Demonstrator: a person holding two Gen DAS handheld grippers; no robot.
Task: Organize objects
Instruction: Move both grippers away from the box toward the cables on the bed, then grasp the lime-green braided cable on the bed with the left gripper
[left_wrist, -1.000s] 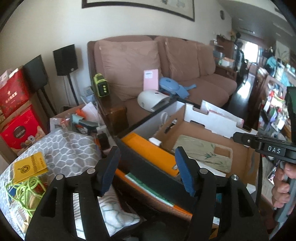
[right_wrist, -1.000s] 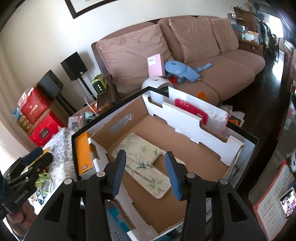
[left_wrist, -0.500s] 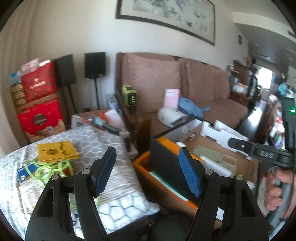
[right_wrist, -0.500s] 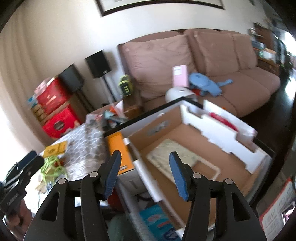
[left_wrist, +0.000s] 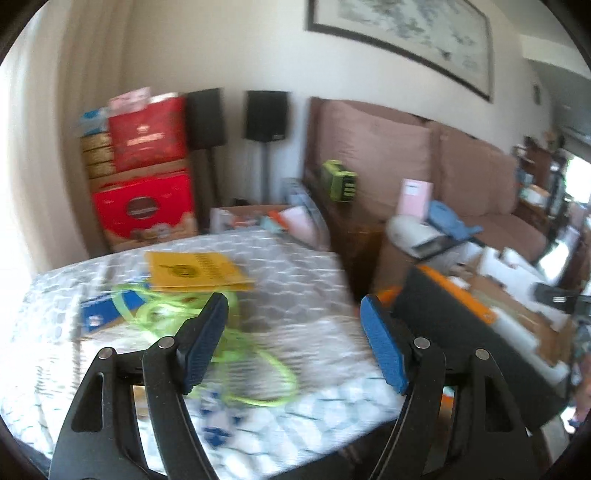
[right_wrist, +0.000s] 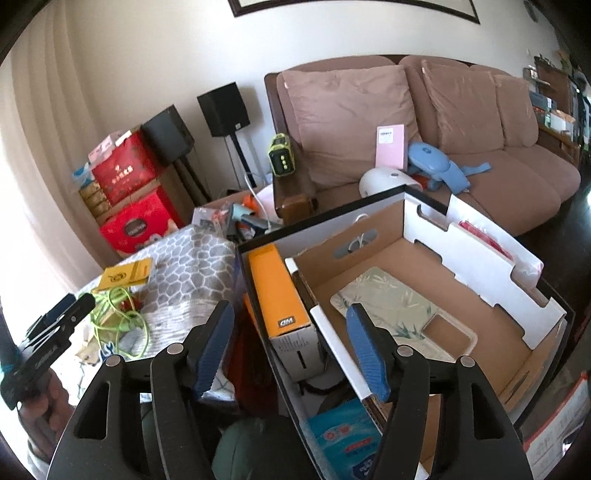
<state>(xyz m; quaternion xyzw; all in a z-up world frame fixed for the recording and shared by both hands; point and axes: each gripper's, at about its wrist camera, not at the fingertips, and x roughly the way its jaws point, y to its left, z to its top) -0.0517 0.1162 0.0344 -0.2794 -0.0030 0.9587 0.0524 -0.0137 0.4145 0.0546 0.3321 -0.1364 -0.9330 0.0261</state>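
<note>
My left gripper (left_wrist: 293, 325) hangs over a low table under a grey honeycomb-patterned cloth (left_wrist: 295, 280); its jaws are opening with nothing between them. A yellow booklet (left_wrist: 195, 271), a tangle of neon-green cord (left_wrist: 207, 332) and a blue packet (left_wrist: 107, 314) lie on the cloth. My right gripper (right_wrist: 290, 332) is above the near left corner of a large cardboard box (right_wrist: 480, 280); its jaws are opening and hold nothing. An orange box (right_wrist: 279, 291) stands in the box's left slot, and a bamboo-print pad (right_wrist: 399, 306) lies on its floor.
A brown sofa (right_wrist: 480, 122) carries a pink card (right_wrist: 389, 146), a blue toy (right_wrist: 437, 166) and a white dome device (right_wrist: 388, 181). Red gift boxes (right_wrist: 125, 177) and black speakers (right_wrist: 221, 109) stand by the wall. A small box of clutter (right_wrist: 236, 218) sits behind the table.
My left gripper swung left from the cardboard box to above the cloth-covered table, jaws widening. My right gripper shifted left toward the box's near left corner, jaws widening too.
</note>
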